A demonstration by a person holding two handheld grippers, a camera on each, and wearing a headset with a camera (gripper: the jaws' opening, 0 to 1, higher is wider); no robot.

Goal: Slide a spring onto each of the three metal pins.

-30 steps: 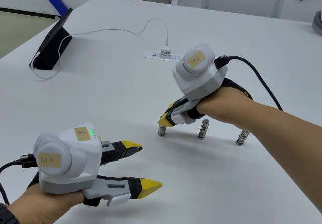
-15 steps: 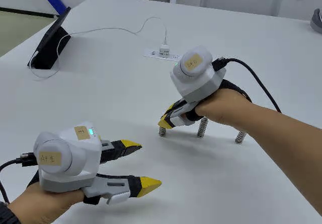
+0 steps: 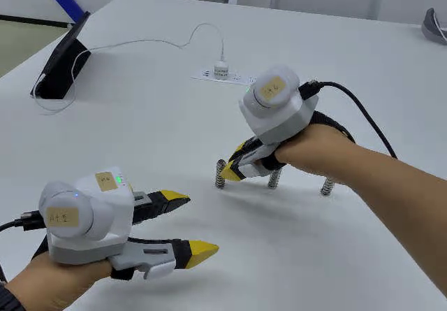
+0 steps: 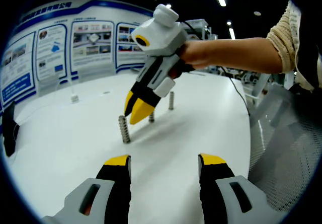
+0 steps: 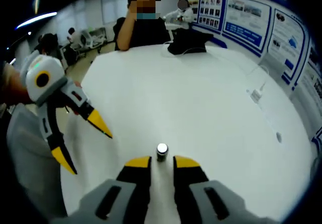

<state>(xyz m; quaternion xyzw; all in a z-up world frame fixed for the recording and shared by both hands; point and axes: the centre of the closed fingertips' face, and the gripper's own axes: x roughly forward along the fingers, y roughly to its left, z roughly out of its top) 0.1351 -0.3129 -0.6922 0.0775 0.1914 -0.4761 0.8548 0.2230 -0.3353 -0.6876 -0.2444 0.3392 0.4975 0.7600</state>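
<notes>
Fingers of both grippers hung over a broad white tabletop (image 3: 140, 129). It had open room all round, and its far edge ran along the top of the frame, well away from the work. The left gripper (image 3: 190, 225), lower left, had its fingers spread wide and empty. The right gripper (image 3: 232, 171), at centre, had its fingers parted by a narrow gap and pinching nothing, their tips just beside the leftmost spring (image 3: 221, 173). A dark tablet (image 3: 59, 59) at upper left and a power strip (image 3: 222, 77) beyond stood clear. In the right gripper view the metal pin (image 5: 162, 150) showed just ahead of the tips. The middle spring (image 3: 274, 178) and the right spring (image 3: 326, 186) also looked seated. The last step seemed nearly done; the next move called for a straight lift clear without snagging the coil.
</notes>
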